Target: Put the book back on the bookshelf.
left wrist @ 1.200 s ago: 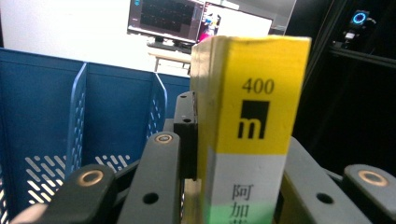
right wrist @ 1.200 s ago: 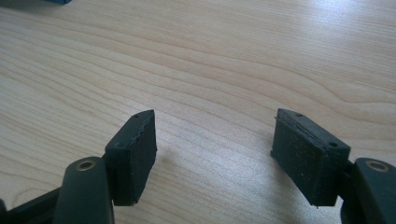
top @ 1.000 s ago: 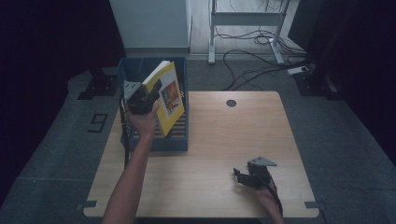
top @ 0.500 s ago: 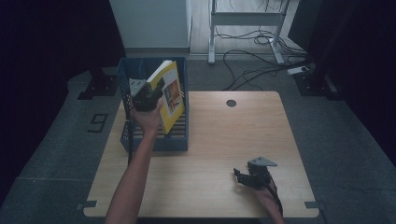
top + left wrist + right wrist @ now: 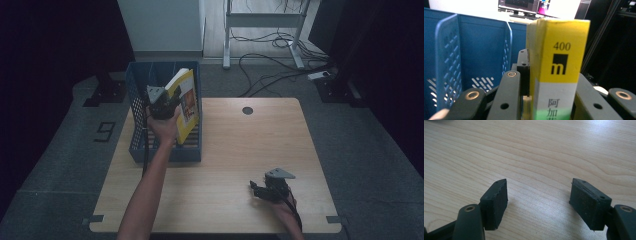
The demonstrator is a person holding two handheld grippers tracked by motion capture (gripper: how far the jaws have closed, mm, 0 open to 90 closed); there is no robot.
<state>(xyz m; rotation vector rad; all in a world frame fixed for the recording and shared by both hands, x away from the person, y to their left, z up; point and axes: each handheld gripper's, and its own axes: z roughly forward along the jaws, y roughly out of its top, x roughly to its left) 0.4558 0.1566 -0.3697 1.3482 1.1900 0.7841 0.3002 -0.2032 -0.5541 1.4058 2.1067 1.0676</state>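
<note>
While left gripper point(image 5: 165, 102) clamps book point(image 5: 184, 102) — spine upright | over bin point(image 5: 137, 105)

Left gripper point(image 5: 167, 102), book point(image 5: 184, 107) seemingly tipped upright over crate point(image 5: 137, 107).

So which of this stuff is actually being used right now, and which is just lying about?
In use:
yellow book
left gripper, clamped on it
blue file rack

Lying about:
right gripper, open over wooden table
floor cables

book point(image 5: 186, 105) above bin point(image 5: 136, 120), bin on table's point(image 5: 240, 150) left
</note>
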